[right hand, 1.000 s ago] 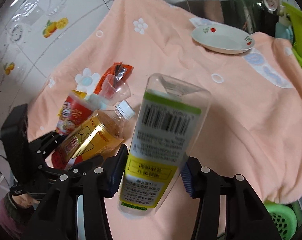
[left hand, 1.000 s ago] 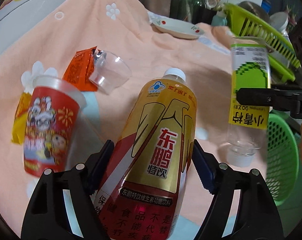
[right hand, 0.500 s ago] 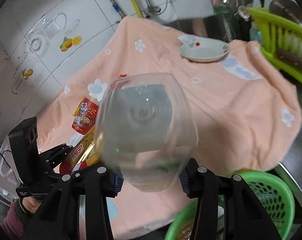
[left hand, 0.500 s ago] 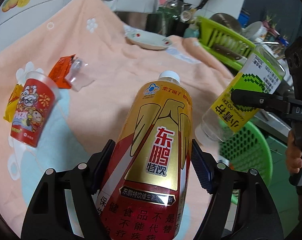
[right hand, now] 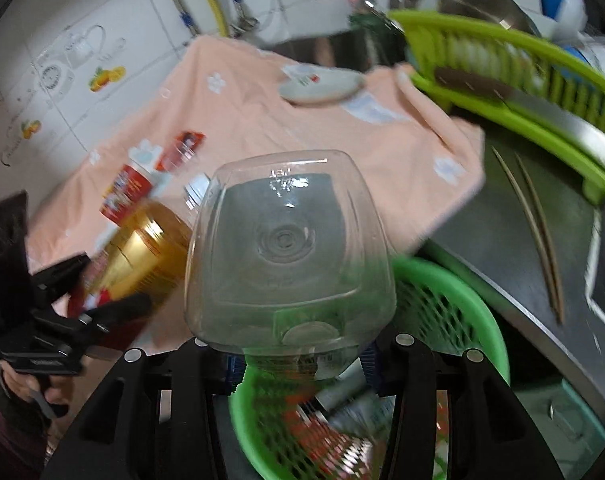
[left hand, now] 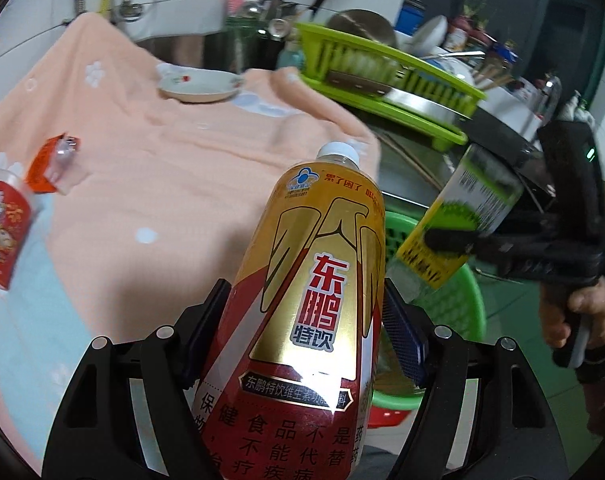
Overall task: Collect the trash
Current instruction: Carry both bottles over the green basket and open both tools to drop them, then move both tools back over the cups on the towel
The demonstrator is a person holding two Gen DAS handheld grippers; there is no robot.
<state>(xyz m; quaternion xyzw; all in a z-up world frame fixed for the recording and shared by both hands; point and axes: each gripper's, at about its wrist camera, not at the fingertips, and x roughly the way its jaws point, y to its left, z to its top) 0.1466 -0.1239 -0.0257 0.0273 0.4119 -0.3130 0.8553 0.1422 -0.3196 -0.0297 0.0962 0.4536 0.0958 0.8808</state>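
Across the counter lies a peach towel [left hand: 174, 168] with flower prints, and past its edge, lower down, stands a green mesh basket [right hand: 454, 304] with wrappers and other trash inside. Behind it a lime dish rack [left hand: 390, 76] holds dishes. Above the towel's edge the left gripper [left hand: 302, 320] clamps a gold and red drink bottle [left hand: 314, 280] by its lower body, white cap pointing away toward the basket. Over the basket the right gripper [right hand: 298, 364] pinches a clear bottle with a green and yellow label [left hand: 458, 220], turned cap-down so its square base faces the right wrist camera. Back on the towel sit a white plate [left hand: 198, 88], a red printed paper cup [left hand: 2, 236] on its side, and an orange wrapper [left hand: 42, 164] touching a clear plastic cup [left hand: 64, 156].
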